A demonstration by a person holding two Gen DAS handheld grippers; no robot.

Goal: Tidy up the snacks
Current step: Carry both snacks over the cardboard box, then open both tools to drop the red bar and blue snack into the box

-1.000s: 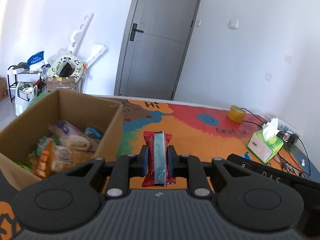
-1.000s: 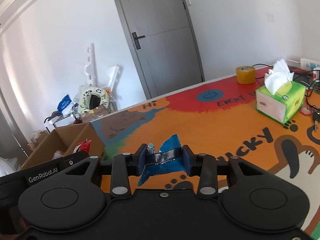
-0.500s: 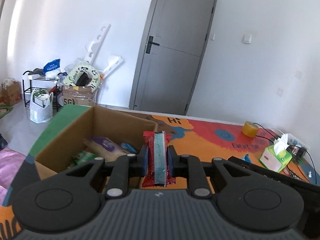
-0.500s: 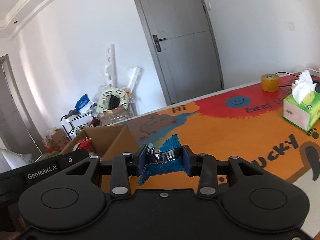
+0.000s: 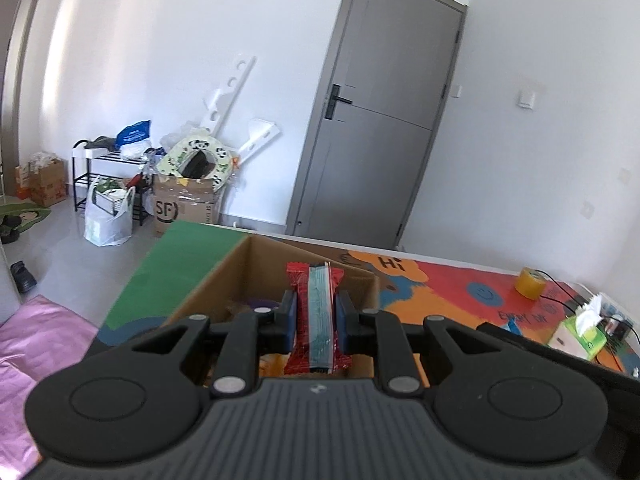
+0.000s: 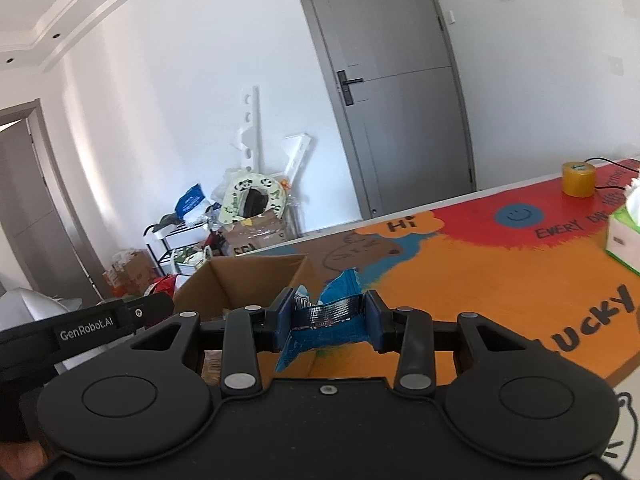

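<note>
My left gripper (image 5: pixel 317 316) is shut on a red snack bar with a pale blue stripe (image 5: pixel 318 312), held upright over the open cardboard box (image 5: pixel 224 276). Snack packets lie in the box, mostly hidden behind the fingers. In the right wrist view my right gripper (image 6: pixel 329 314) is shut on a crumpled blue snack packet (image 6: pixel 340 292), held above the table just right of the same cardboard box (image 6: pixel 248 276). The left gripper's black body (image 6: pixel 92 322) shows at the left edge of that view.
The table carries a colourful orange, red and green mat (image 6: pixel 500 264). A green tissue box (image 5: pixel 580 330) and a yellow tape roll (image 5: pixel 530 282) stand at its far right with cables. Beyond the table's left edge lie bags, boxes and a rack (image 5: pixel 104 184) on the floor.
Both grippers have swung left and risen a little with their snacks. The box has come under the left gripper and nearer the right one; the tissue box slid toward the right edge.
</note>
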